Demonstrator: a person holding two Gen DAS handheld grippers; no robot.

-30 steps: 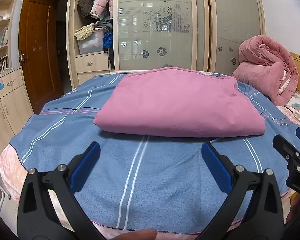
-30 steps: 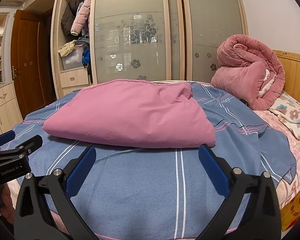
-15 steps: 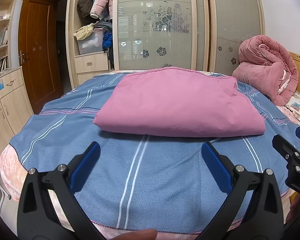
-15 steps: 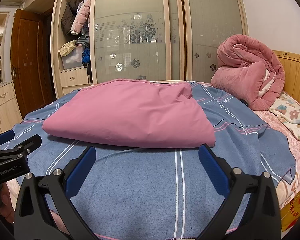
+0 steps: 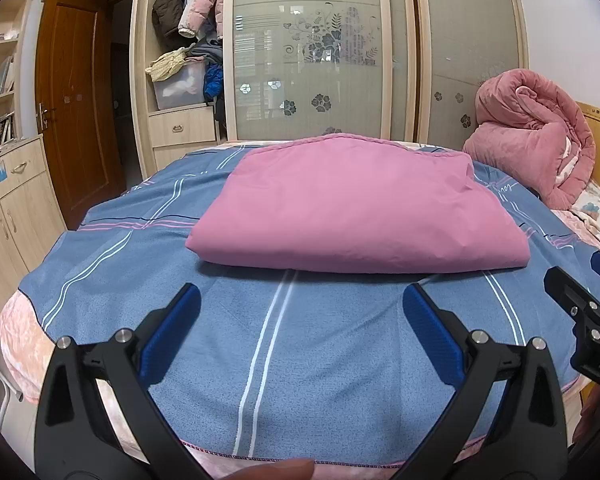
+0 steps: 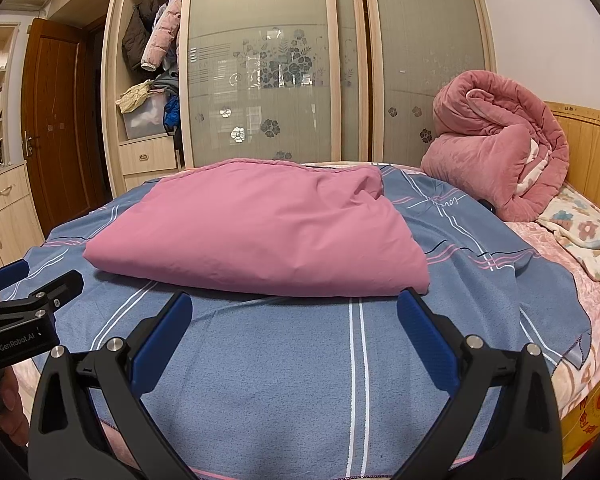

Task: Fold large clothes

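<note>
A folded pink cloth [image 5: 352, 208] lies as a thick rectangle on the blue striped bed cover [image 5: 292, 340]; it also shows in the right wrist view [image 6: 260, 232]. My left gripper [image 5: 300, 304] is open and empty, held above the cover short of the cloth's near edge. My right gripper [image 6: 294, 304] is open and empty too, just short of the cloth's near right corner. Each gripper shows at the edge of the other's view: the right one [image 5: 588, 320], the left one [image 6: 24, 312].
A rolled pink quilt [image 6: 496, 160] sits at the bed's back right by the wooden headboard [image 6: 588, 152]. A floral blanket [image 6: 580, 236] lies beside it. A wardrobe with glass sliding doors [image 5: 308, 56] stands behind the bed; a wooden door [image 5: 76, 108] is at the left.
</note>
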